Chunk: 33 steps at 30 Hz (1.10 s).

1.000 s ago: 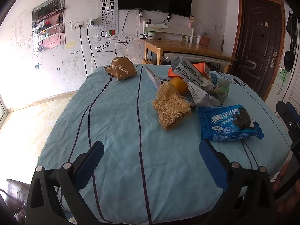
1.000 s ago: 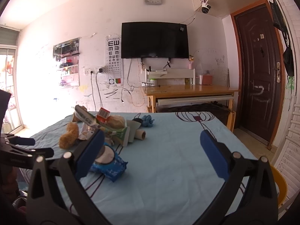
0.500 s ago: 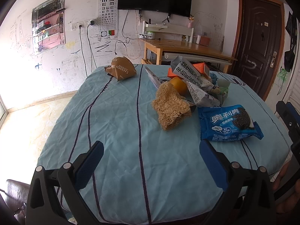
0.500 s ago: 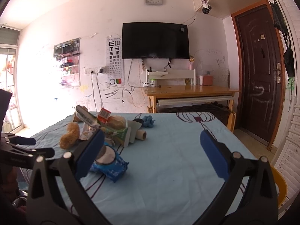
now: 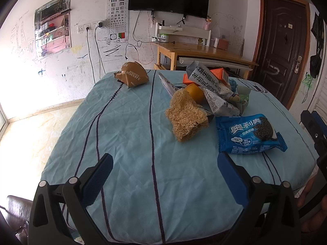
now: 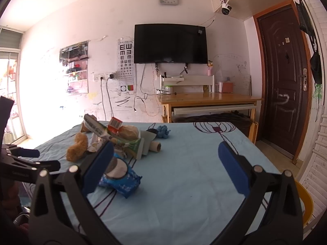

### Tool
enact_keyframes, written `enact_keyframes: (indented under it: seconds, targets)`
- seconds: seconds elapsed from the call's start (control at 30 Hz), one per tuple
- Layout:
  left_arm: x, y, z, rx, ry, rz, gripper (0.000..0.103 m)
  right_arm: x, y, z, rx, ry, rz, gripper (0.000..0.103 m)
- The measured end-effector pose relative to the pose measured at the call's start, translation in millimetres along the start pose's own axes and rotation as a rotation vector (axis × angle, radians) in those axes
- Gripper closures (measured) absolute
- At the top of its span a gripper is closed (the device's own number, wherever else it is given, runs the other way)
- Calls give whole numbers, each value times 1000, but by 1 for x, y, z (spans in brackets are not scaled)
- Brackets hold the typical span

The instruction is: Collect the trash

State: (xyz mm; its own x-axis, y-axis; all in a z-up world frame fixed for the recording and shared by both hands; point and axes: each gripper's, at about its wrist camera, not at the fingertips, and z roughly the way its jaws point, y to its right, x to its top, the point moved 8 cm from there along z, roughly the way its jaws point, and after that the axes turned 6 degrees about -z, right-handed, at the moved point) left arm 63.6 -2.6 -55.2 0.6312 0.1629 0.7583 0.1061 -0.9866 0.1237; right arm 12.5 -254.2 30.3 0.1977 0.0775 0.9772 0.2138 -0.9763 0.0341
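Trash pile: heaped on the far right part of the table [image 5: 126, 143], which is covered with a light blue cloth with dark stripes.
Blue cookie packet [image 5: 250, 133]: nearest piece of the pile, lying flat, just beside the right finger of the left gripper in the left wrist view; in the right wrist view the same packet [image 6: 122, 180] sits partly behind the left finger.
Loofah-like fibre sponge [image 5: 187, 117]: left of the cookie packet, touching the crumpled wrappers behind it.
Grey printed carton [image 5: 206, 79]: tilted on top of the pile, with an orange box [image 5: 218, 74] behind it and a yellow-orange round thing [image 5: 195, 91] tucked underneath (what it is I cannot tell).
Brown biscuit wrapper [image 5: 131, 76]: alone at the far left of the table, well apart from the pile.
Cardboard tube [image 6: 155, 147]: on its side at the right edge of the pile, near a small blue crumpled thing [image 6: 163, 131].
Left gripper [image 5: 164, 171]: jaws spread wide, holding nothing, above the near edge of the table.
Right gripper [image 6: 165, 155]: jaws spread wide, empty, over bare cloth to the right of the pile.
Yellow bin [image 6: 305, 202]: its rim shows past the near right corner of the table.
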Motion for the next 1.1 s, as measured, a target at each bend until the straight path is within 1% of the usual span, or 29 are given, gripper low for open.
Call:
enact_keyframes:
  seconds: [0.77, 1.1]
  targets:
    - [-2, 3, 2, 1, -2, 0, 6, -1, 0, 0, 5, 0, -5, 5]
    - [-8, 1, 10, 5, -3, -3, 6, 4, 1, -4, 12, 21, -18, 5]
